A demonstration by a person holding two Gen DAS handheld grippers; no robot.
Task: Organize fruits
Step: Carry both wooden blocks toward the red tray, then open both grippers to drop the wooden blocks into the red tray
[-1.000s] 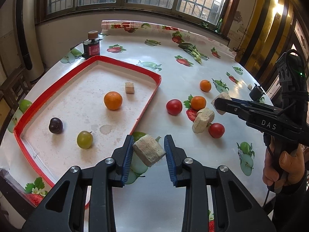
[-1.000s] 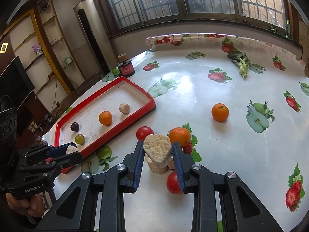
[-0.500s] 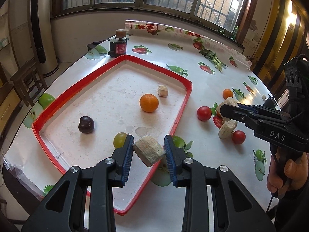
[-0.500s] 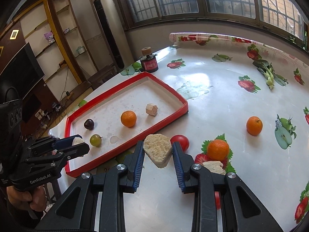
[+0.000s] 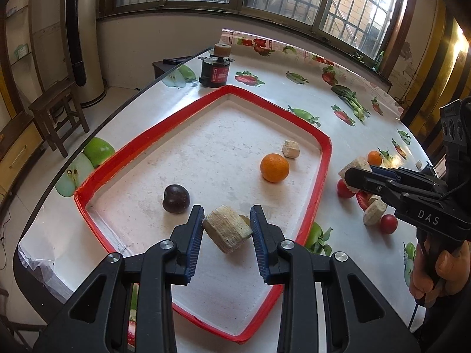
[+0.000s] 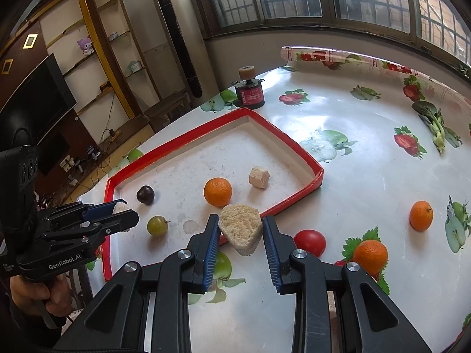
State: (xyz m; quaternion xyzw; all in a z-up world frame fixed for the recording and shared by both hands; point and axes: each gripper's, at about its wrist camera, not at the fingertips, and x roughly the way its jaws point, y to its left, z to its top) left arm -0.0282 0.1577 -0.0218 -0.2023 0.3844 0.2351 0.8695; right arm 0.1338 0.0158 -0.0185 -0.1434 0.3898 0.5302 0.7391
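Note:
My left gripper (image 5: 226, 220) is shut on a pale fibrous chunk (image 5: 226, 234) and hangs over the near part of the red-rimmed tray (image 5: 325, 158). In the tray lie an orange (image 5: 274, 167), a dark plum (image 5: 176, 198), a green grape (image 6: 157, 226) and a small pale chunk (image 5: 290, 149). My right gripper (image 6: 240, 223) is shut on a pale wedge-shaped chunk (image 6: 240, 231), above the tray's near rim (image 6: 294, 144). On the table outside the tray sit a tomato (image 6: 309, 241), two oranges (image 6: 421, 216) (image 6: 370, 253) and another pale chunk (image 5: 374, 211).
A dark jar with a cork top (image 6: 249, 91) stands beyond the tray's far corner. A second tomato (image 5: 388, 224) lies near the right table edge. A wooden stool (image 5: 56, 108) stands on the floor past the left edge. The tablecloth carries printed fruit pictures.
Both grippers have swung left toward the tray, each carrying its chunk. The left one has gone from outside the rim to over the tray floor; the right one left the fruit pile.

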